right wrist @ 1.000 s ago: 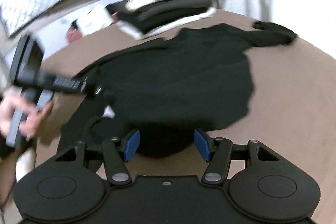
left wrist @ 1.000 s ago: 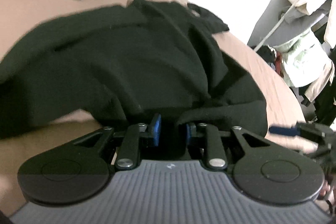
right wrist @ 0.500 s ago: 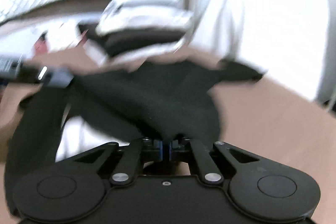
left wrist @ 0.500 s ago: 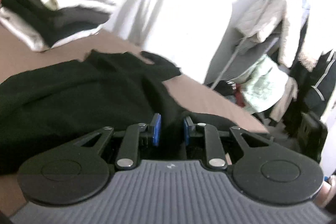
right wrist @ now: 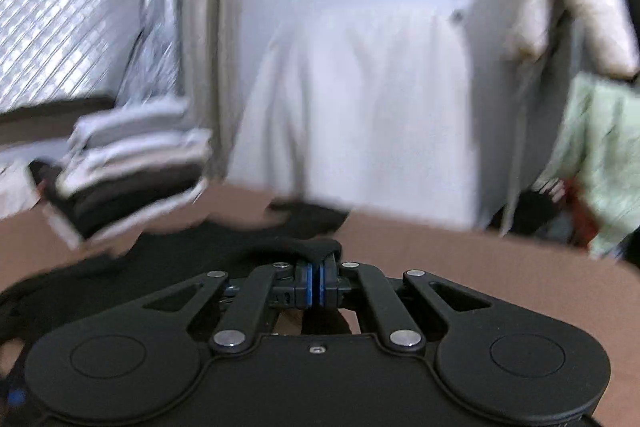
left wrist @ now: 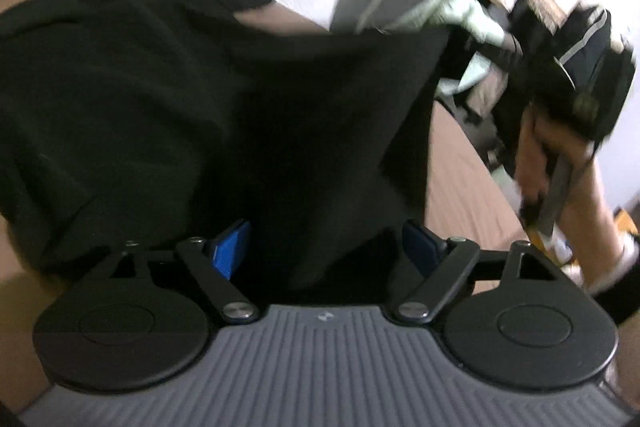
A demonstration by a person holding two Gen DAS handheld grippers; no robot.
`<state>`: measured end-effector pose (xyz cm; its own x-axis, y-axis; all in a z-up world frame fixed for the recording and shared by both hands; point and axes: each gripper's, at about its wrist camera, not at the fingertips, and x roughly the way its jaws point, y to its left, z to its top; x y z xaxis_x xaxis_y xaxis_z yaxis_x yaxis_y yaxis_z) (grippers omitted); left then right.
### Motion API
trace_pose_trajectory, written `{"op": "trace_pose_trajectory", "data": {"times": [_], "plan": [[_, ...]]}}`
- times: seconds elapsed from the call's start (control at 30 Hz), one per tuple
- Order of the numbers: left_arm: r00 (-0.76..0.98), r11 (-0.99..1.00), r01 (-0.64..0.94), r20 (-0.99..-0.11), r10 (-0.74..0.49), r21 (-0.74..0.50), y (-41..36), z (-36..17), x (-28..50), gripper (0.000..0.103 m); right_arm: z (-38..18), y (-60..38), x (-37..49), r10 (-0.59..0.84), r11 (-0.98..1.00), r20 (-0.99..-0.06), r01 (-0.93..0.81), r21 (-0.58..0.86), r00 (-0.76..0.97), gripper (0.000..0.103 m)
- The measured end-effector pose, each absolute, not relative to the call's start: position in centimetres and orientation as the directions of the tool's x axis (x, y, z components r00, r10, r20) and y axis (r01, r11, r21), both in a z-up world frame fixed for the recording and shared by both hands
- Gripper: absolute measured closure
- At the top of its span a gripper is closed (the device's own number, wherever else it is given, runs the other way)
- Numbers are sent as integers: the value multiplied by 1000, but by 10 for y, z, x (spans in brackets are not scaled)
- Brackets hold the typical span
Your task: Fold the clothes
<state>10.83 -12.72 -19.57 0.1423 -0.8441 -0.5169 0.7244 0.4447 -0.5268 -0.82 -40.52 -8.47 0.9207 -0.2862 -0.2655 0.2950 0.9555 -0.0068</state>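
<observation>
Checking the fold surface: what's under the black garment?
The brown bed cover shows around the black garment, beyond and right of it. What lies directly beneath the cloth is covered and can't be seen.

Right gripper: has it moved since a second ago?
Yes. The right gripper, then low over the black garment, has closed on its edge and tilted up: the folded stack sank lower in its view.

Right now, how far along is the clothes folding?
Done: a stack of folded clothes sits at the far side of the brown surface. In hand: the black garment is mid-fold; the right gripper is shut on its edge, lifting a flap, while the left gripper has just been opening, with cloth lying loose between its jaws. Left: finishing this fold and stacking it.
</observation>
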Motion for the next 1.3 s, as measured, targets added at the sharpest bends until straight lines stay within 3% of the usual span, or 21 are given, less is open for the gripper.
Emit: {"op": "trace_pose_trajectory", "data": {"times": [0.07, 0.17, 0.27, 0.33, 0.4, 0.57, 0.6, 0.63, 0.7, 0.77, 0.8, 0.97, 1.1, 1.17, 1.3], "plan": [[147, 445, 742, -526, -838, -501, -130, -198, 103, 20, -71, -411, -19, -351, 935, -196, 353, -27, 915, 101], [150, 467, 734, -553, -820, -494, -135, -204, 100, 18, -77, -407, -16, -455, 882, -200, 408, -237, 868, 101], [160, 488, 732, -576, -802, -475, -141, -209, 93, 18, -95, -403, -4, -495, 845, -258, 391, -365, 829, 101], [168, 470, 762, -566, -807, -445, -142, -207, 86, 18, -94, -417, 2, -462, 881, -334, 386, -273, 821, 101], [164, 439, 793, -546, -821, -422, -143, -204, 77, 18, -85, -439, 1, -389, 918, -384, 385, -90, 838, 101], [145, 392, 849, -557, -818, -354, -158, -206, 59, 10, -85, -490, -13, -165, 885, -412, 319, 340, 896, 100], [153, 401, 854, -576, -803, -331, -162, -209, 59, 20, -88, -492, -15, -138, 874, -415, 308, 376, 899, 100], [155, 430, 843, -620, -769, -323, -167, -213, 64, 63, -92, -493, -16, -113, 863, -417, 297, 409, 902, 100], [137, 511, 756, -664, -735, -409, -165, -212, 91, 86, -96, -493, -16, -90, 858, -424, 286, 426, 901, 99], [165, 550, 642, -604, -780, -534, -140, -203, 123, 86, -98, -488, -11, -101, 878, -434, 286, 385, 895, 99], [217, 575, 614, -584, -782, -541, -128, -196, 134, 86, -105, -487, -1, -114, 897, -458, 289, 334, 882, 93], [466, 731, 505, -569, -678, -459, -86, -182, 162, 85, -139, -480, 54, -198, 959, -563, 277, 57, 803, 77], [495, 790, 474, -624, -605, -389, -84, -197, 154, 76, -153, -491, 59, -272, 925, -600, 377, 54, 753, 71], [538, 819, 461, -626, -565, -343, -87, -198, 150, 62, -151, -498, 55, -280, 915, -608, 399, 66, 743, 71], [599, 844, 434, -599, -532, -315, -87, -189, 152, 52, -145, -519, 43, -157, 876, -611, 395, 277, 776, 59]]}}
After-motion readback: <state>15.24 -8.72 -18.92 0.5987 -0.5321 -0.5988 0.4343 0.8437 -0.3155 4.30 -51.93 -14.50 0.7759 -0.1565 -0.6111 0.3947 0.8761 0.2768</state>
